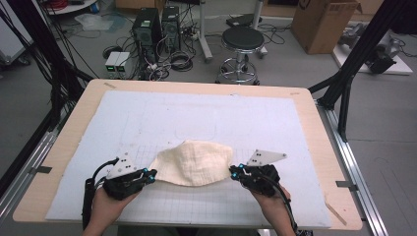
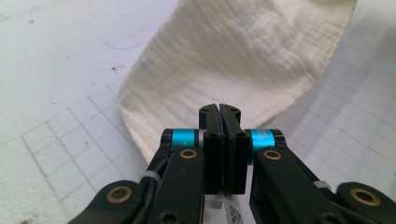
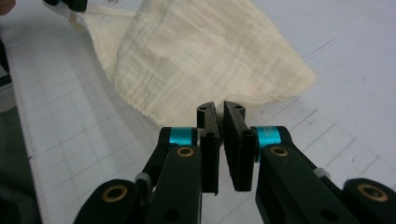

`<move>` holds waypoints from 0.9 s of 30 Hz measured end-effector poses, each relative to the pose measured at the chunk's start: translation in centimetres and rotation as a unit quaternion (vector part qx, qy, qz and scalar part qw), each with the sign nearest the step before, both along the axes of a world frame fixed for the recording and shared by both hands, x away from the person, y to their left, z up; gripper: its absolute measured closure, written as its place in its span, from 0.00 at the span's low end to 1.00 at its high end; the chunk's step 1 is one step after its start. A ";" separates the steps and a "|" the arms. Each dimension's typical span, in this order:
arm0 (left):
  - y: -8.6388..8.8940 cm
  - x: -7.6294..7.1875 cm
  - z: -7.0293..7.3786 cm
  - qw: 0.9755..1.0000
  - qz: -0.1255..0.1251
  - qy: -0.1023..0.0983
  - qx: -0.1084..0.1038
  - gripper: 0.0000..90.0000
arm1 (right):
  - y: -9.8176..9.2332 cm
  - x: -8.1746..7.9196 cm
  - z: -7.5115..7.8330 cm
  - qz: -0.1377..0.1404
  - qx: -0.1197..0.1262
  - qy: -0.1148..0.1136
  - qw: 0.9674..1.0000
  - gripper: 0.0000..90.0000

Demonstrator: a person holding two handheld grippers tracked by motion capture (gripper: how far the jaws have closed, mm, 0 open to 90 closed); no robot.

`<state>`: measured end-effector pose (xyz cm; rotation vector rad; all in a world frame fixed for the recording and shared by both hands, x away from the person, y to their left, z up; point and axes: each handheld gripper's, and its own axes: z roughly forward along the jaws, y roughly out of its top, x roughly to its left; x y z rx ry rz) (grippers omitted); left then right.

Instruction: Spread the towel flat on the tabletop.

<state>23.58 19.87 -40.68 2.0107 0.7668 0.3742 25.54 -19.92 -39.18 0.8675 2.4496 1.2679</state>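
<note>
High view: both grippers, left (image 1: pixel 151 176) and right (image 1: pixel 234 171), have fingers clamped on the cream cloth's (image 1: pixel 193 162) opposite corners.

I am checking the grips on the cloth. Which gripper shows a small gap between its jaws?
The right gripper: its jaws stand slightly apart. The left gripper, at the other end of the cloth, has jaws pressed flat together.

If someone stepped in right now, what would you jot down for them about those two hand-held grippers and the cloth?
Left hand-held gripper: shut on the cloth's left corner.
Right hand-held gripper: shut on its right corner.
Cloth: cream, on the gridded mat near the front edge, slung between the two; its far part rests on the mat.
Done: both corners gripped.
Left: probably spreading or folding it; keep both grips.
</note>
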 end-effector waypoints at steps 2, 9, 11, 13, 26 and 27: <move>0.3 -0.6 -0.1 1.000 -0.004 0.001 -0.003 0.97 | 0.0 -0.9 -0.3 0.005 -0.006 0.005 1.000 0.95; 0.7 -2.6 -0.6 1.000 -0.030 0.001 0.008 0.97 | 0.2 -3.1 -1.7 0.023 -0.012 0.025 0.999 0.94; 0.8 -3.0 -0.8 0.999 -0.039 0.001 0.008 0.96 | 0.1 -3.4 -2.3 0.029 -0.013 0.040 0.999 0.94; 0.9 -3.3 -0.7 0.999 -0.045 0.003 -0.001 0.87 | 0.1 -3.5 -2.7 0.040 -0.013 0.061 0.997 0.88; -0.9 2.9 0.8 0.998 -0.046 0.003 -0.034 0.58 | 1.2 1.0 0.9 0.039 0.037 0.004 0.999 0.63; -1.1 3.3 0.7 0.999 -0.043 -0.002 -0.027 0.58 | 1.4 2.1 0.6 0.038 0.050 0.009 0.998 0.63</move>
